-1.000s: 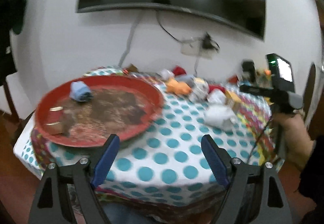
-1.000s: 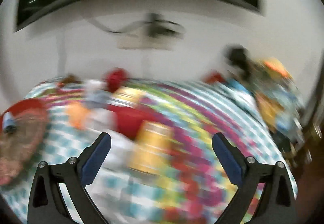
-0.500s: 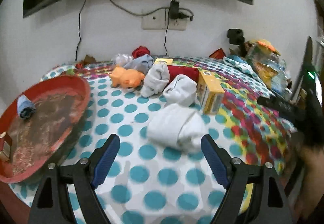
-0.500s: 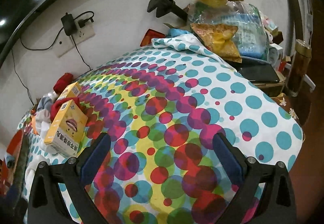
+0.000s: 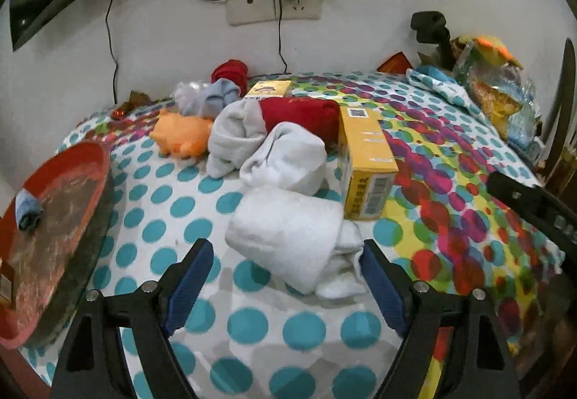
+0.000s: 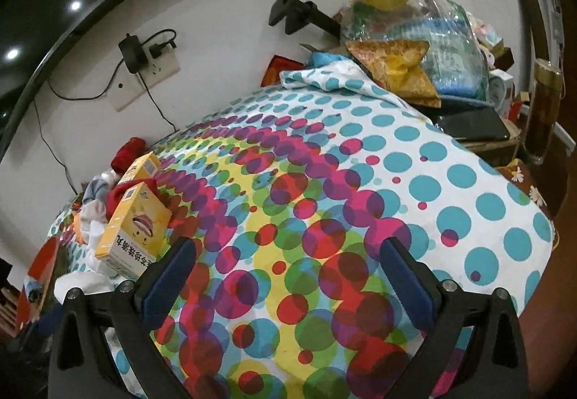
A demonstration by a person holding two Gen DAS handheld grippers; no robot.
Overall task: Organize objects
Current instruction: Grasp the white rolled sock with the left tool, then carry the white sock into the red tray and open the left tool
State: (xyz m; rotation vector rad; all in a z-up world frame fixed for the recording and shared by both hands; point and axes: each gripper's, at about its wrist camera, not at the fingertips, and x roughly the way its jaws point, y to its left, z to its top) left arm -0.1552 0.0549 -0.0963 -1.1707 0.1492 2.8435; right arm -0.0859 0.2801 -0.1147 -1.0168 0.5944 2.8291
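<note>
Polka-dot tablecloth (image 5: pixel 162 197) against a white wall. Left to right: red tray (image 5: pixel 72 182) holding a small blue roll (image 5: pixel 29 209); orange toy (image 5: pixel 182 137); grey sock (image 5: pixel 234 137); rolled white socks (image 5: pixel 288 236) just ahead of the left gripper (image 5: pixel 285 276), jaws wide, empty; yellow box (image 5: pixel 368 161); right gripper (image 6: pixel 288 272), wide open, nothing between.
</note>
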